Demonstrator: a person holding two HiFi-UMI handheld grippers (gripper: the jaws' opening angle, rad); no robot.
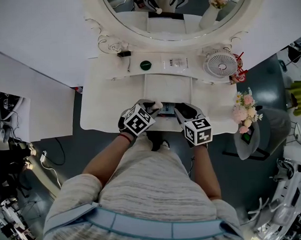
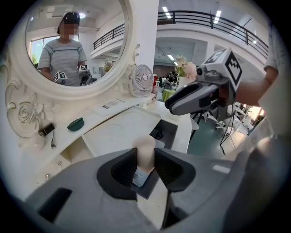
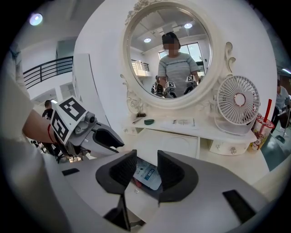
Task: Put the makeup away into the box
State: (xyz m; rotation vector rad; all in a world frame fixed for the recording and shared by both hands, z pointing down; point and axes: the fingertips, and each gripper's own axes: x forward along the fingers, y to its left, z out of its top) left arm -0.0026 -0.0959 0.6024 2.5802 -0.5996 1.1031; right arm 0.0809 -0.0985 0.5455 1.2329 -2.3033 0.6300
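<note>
The left gripper (image 2: 145,157) is closed on a small makeup bottle (image 2: 146,146) with a beige cap and a white label. It holds the bottle almost upright, just above the near left part of the dark box (image 2: 173,129). This box sits at the near edge of the white dressing table (image 1: 105,104). The right gripper (image 3: 146,159) is at the right of the box with its jaws apart and holds nothing. A white and blue packet (image 3: 148,175) lies in the box below them. At the far side stand a round mirror (image 1: 175,11) and a small fan (image 1: 222,65).
</note>
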